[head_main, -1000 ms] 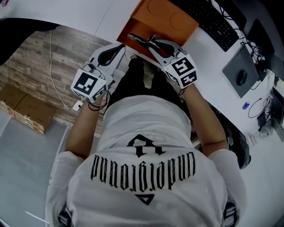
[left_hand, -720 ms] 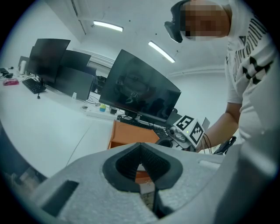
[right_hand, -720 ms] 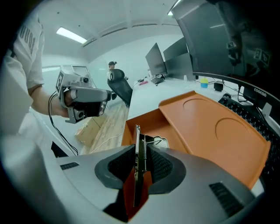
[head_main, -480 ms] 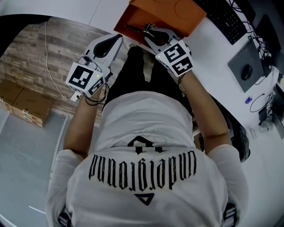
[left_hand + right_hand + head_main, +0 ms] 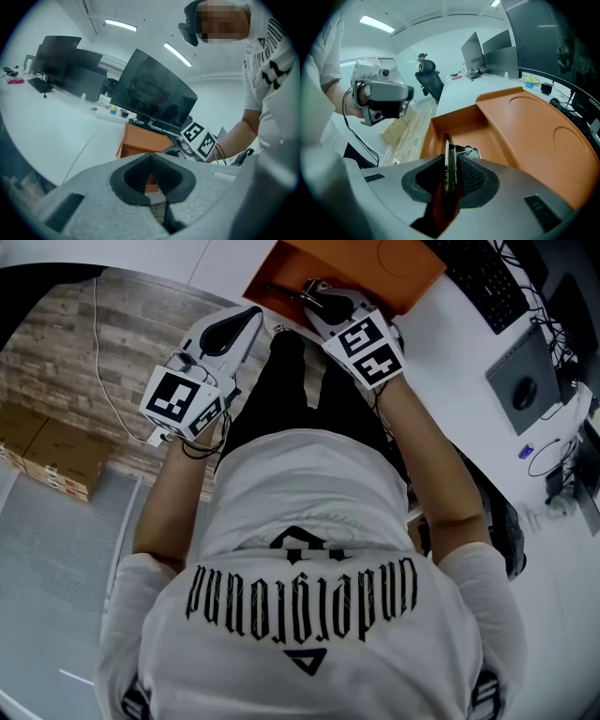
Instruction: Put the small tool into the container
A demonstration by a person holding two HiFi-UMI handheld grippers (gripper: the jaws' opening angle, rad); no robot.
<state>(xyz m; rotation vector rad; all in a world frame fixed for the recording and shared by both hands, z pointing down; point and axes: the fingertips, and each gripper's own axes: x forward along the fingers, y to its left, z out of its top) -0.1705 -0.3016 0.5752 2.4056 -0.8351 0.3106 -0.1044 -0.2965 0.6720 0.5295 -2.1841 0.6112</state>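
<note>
Tool (image 5: 449, 157) lower over container (image 5: 525, 122), keyboard (image 5: 473, 273) beside

The right gripper (image 5: 315, 296), carrying the small tool (image 5: 286, 292), is sinking lower and edging forward over the orange container's (image 5: 375, 261) open compartment.

Matt plastic, bright metal
Your small tool (image 5: 451, 161) shows a shiny metal spring; the container (image 5: 459, 123) looks smooth matt plastic; the floor (image 5: 75, 352) is wood-grained.
</note>
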